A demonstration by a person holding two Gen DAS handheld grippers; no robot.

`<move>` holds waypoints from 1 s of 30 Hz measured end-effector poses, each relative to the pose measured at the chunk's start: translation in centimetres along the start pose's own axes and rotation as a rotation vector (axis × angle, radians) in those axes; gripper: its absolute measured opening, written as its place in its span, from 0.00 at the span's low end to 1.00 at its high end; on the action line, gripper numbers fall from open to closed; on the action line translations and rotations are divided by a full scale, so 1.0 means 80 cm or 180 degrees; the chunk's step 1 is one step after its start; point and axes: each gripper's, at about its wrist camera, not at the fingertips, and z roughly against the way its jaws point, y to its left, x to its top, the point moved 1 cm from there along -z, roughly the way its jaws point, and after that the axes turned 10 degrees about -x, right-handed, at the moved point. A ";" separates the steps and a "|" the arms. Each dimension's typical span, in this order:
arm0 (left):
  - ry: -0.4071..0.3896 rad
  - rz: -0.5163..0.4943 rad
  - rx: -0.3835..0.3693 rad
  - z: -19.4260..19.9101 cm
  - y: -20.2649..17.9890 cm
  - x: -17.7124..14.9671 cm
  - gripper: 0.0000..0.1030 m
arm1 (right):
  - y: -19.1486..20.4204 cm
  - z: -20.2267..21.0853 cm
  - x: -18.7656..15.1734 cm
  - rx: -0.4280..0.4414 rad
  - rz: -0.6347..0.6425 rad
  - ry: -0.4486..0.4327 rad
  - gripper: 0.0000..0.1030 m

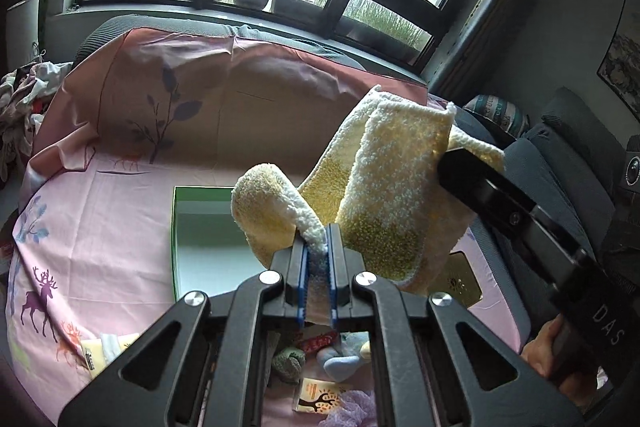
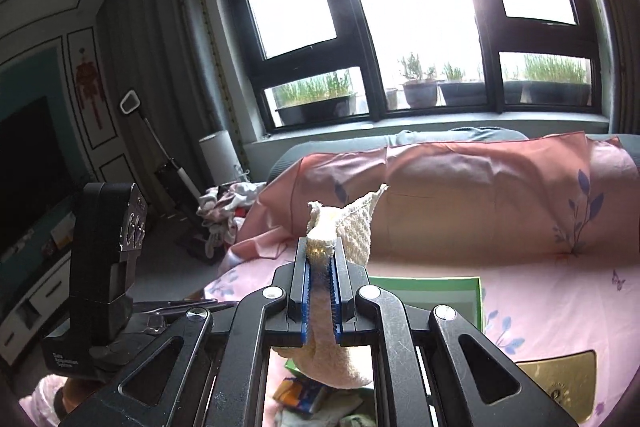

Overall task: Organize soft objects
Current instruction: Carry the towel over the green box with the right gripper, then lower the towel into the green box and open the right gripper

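White letters "DAS" on black body of right gripper (image 1: 520,211), at 4 o'clock in left wrist view, near person's hand (image 1: 548,351). Small white print, three lines, on base of black left gripper (image 2: 108,255) body, at 8 o'clock in right wrist view: too small to read. Red wrapper (image 1: 318,341) at 6 o'clock under left gripper: lettering blurred, unreadable. No other legible text.

Pink printed sheet (image 1: 100,211) over sofa, open green box (image 1: 200,227), gold lid (image 1: 460,279), small soft items (image 1: 340,363)
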 end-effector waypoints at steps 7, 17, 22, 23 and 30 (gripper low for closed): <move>0.0294 0.0315 0.0407 -0.092 0.078 0.000 0.07 | -0.042 -0.109 -0.032 -0.0302 -0.0017 0.0572 0.09; 0.0703 0.0437 0.0808 -0.151 0.118 -0.034 0.72 | -0.104 -0.175 -0.101 -0.0573 -0.0384 0.1165 0.54; 0.0640 0.0247 0.0832 -0.133 0.095 -0.038 0.78 | -0.103 -0.147 -0.102 -0.0594 -0.0297 0.1119 0.60; 0.0606 0.0194 0.0859 -0.127 0.089 -0.041 0.84 | -0.101 -0.139 -0.102 -0.0600 -0.0265 0.1111 0.60; 0.0435 0.0064 0.1013 -0.075 0.063 -0.073 0.98 | -0.082 -0.067 -0.119 -0.0619 -0.0129 0.0961 0.81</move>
